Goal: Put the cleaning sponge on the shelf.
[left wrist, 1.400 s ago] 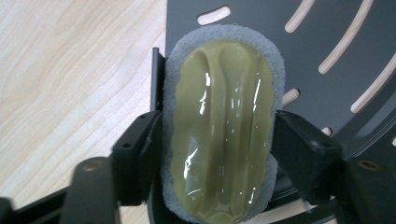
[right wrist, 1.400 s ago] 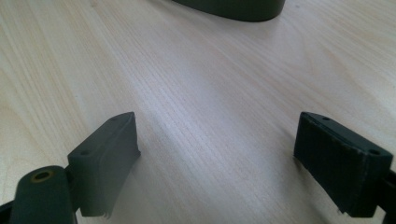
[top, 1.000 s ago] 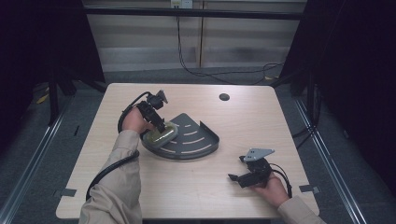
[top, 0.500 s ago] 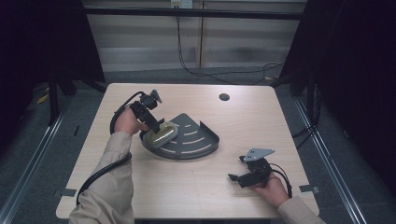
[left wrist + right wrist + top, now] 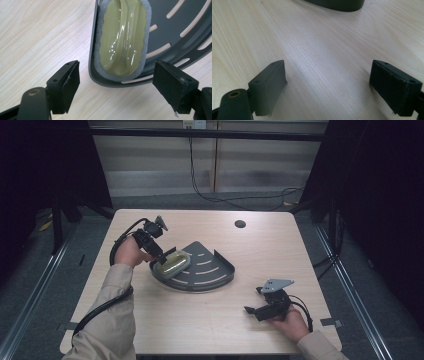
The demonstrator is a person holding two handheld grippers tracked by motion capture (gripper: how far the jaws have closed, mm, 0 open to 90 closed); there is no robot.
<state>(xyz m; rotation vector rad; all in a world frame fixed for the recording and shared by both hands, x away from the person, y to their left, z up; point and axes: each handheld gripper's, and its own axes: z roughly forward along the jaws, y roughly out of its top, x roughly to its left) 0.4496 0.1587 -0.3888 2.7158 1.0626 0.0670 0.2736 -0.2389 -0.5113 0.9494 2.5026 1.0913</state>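
Wooden table point(image 5: 210, 325): sponge point(image 5: 171, 262) already in grey tray point(image 5: 220, 272), left gripper point(image 5: 159, 256) jaws apart, right gripper point(image 5: 256, 301) empty, spread.

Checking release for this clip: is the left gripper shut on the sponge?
No. In the left gripper view the left gripper stands wide open, and the sponge lies in the grey tray beyond its jaws, untouched.

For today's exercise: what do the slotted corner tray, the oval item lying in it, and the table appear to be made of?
Tray: probably painted metal or hard plastic, with a matte dark grey finish, thin raised rim and cut slots.
Oval item: apparently a sponge, its grey foam-like edge around a yellow-green face, sealed in glossy clear film that shows glare and wrinkles.
Table: light wood-grain surface, likely laminate.
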